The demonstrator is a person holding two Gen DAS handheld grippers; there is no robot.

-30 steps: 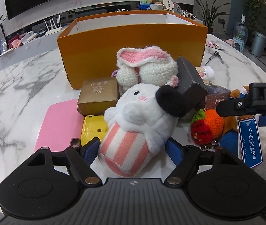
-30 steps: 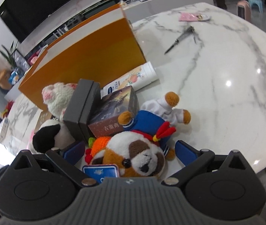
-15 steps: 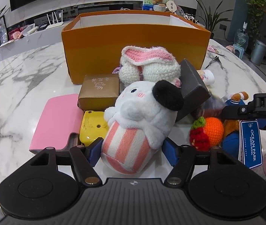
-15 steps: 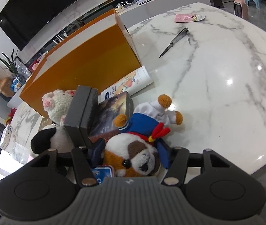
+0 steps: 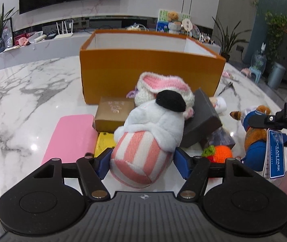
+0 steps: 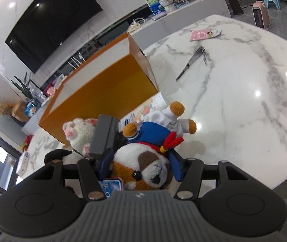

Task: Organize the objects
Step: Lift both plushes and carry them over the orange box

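Observation:
My left gripper [image 5: 142, 161] is shut on a white plush with a pink-striped body and a black ear [image 5: 145, 141], held above the marble table [image 5: 22, 100]. My right gripper [image 6: 140, 166] is shut on a brown-and-white plush in a blue sailor suit [image 6: 143, 167], lifted off the table; it also shows at the right of the left wrist view [image 5: 254, 139] with a blue tag [image 5: 276, 155]. An open orange box [image 5: 149, 74] stands behind the pile and shows in the right wrist view [image 6: 103, 98] too.
On the table lie a crocheted bunny [image 5: 163, 88], a gold box [image 5: 113, 115], a pink case [image 5: 70, 137], a yellow item [image 5: 104, 143], a dark box [image 5: 202, 119], an orange crochet toy [image 5: 220, 153], scissors [image 6: 191, 62] and a pink packet [image 6: 204, 34].
Both grippers closed on their plush toys and lifted them. The striped plush tipped forward, face down. The sailor plush rose off the table.

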